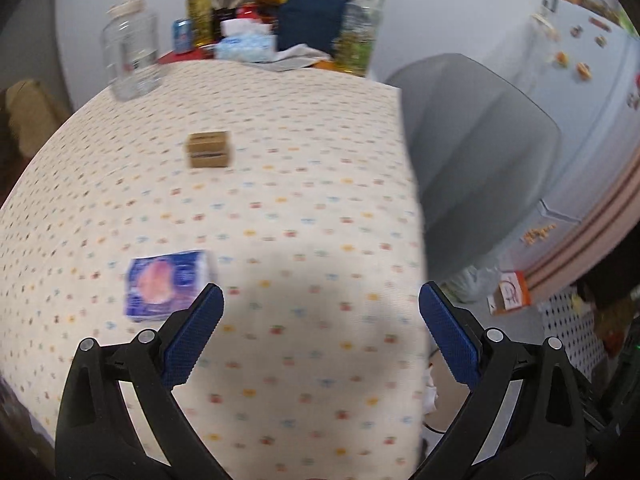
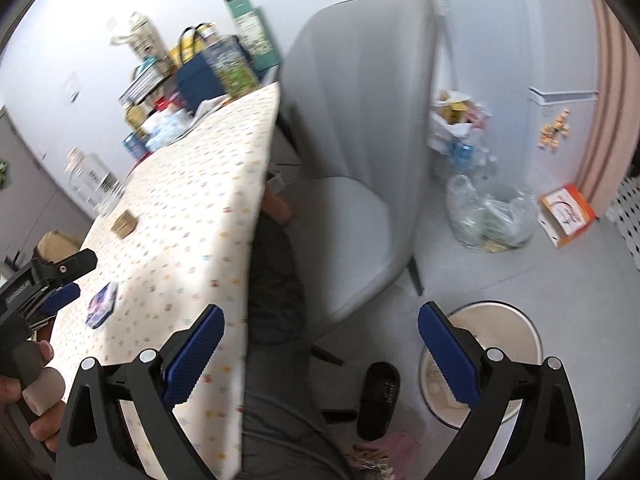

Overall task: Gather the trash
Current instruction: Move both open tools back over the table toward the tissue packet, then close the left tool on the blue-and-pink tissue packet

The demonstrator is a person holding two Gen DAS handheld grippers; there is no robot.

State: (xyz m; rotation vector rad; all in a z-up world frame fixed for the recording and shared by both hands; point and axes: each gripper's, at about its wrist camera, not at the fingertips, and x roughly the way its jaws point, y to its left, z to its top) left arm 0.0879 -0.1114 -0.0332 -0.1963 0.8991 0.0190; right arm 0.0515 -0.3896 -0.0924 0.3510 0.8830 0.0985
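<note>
A blue and pink tissue packet (image 1: 168,284) lies on the patterned tablecloth (image 1: 280,200), just ahead of my left gripper's left fingertip. A small brown cardboard box (image 1: 209,149) sits farther back on the table. My left gripper (image 1: 320,304) is open and empty above the table's near part. My right gripper (image 2: 320,324) is open and empty, held off the table's right edge above the floor. A round white trash bin (image 2: 508,336) stands on the floor by its right finger. The right wrist view also shows the packet (image 2: 102,306), the box (image 2: 125,224) and the left gripper (image 2: 60,280).
A grey chair (image 2: 360,128) stands at the table's right side. Bottles, a navy bag (image 1: 312,24) and a clear jar (image 1: 130,56) crowd the table's far end. A clear plastic bag (image 2: 488,216) and an orange box (image 2: 568,212) lie on the floor.
</note>
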